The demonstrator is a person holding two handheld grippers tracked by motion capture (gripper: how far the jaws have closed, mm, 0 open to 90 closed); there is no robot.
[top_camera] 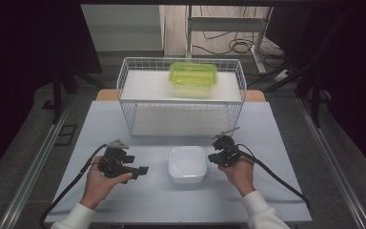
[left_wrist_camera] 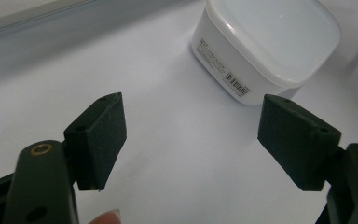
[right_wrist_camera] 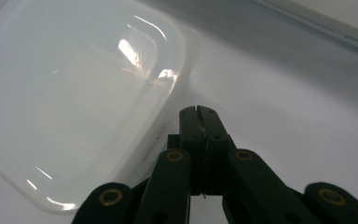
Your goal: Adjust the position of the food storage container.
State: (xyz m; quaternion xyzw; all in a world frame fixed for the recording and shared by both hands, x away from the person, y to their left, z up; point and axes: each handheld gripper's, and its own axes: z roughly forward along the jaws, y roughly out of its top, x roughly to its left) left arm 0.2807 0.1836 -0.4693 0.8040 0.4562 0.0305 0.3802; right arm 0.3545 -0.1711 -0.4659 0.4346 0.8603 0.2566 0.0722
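Table (top_camera: 124, 191) first: we've got a wire basket (top_camera: 132, 95) at the back with a green lidded box (top_camera: 193, 75) on its top shelf, and the white lidded container (top_camera: 187, 164) sits down front between our two hands. Left gripper (top_camera: 140, 170) is spread wide with nothing in it, pointed at the container's side from a little way off, while the right gripper (top_camera: 213, 157) is pinched fully closed on nothing, just beside the container's edge. Our worry is that those closed jaws will only shove the container sideways, and the smooth lid looks slippery, so a grab on the rim could pop off.

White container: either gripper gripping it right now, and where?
Nothing is held. The left gripper is open over bare table short of the white container. The right gripper is shut on nothing, beside the container's rim.
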